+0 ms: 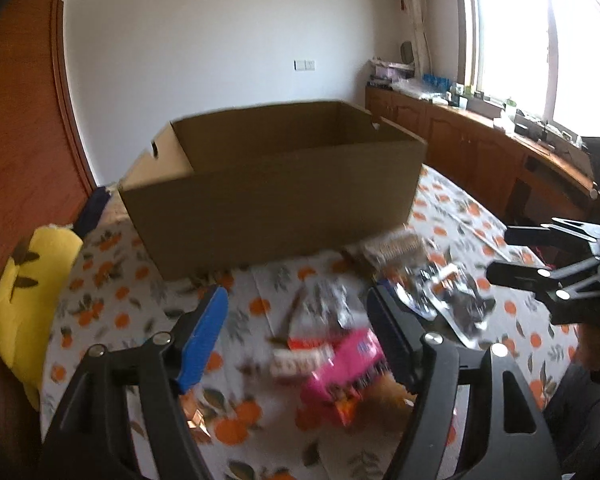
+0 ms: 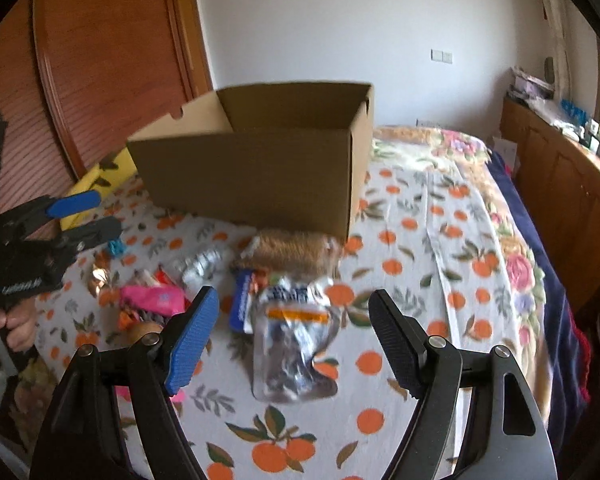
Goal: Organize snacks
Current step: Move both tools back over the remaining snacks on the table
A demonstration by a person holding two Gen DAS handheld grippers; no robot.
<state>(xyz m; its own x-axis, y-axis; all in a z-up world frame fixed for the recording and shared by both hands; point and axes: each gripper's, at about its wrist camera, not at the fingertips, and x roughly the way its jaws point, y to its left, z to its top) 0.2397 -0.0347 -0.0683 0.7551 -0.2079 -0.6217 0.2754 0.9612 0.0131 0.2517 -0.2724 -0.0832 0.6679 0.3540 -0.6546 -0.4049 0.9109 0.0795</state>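
snacks [image 1: 328, 360] all lie loose on the orange-print cloth [image 1: 112, 304], in front of the cardboard box [image 1: 268, 208]; what shows of the box's inside is bare, so sorting looks barely begun. from the left: left gripper [image 1: 296, 336], jaws spread with nothing between the pads, hangs above a glossy pink packet [image 1: 348, 364] and crinkled foil. a brown ribbed pack [image 2: 290, 250] touches the box's foot. right gripper [image 2: 294, 338], jaws spread and gripping nothing, frames a clear, shiny pouch [image 2: 294, 344]. matte box, slick wrappers.
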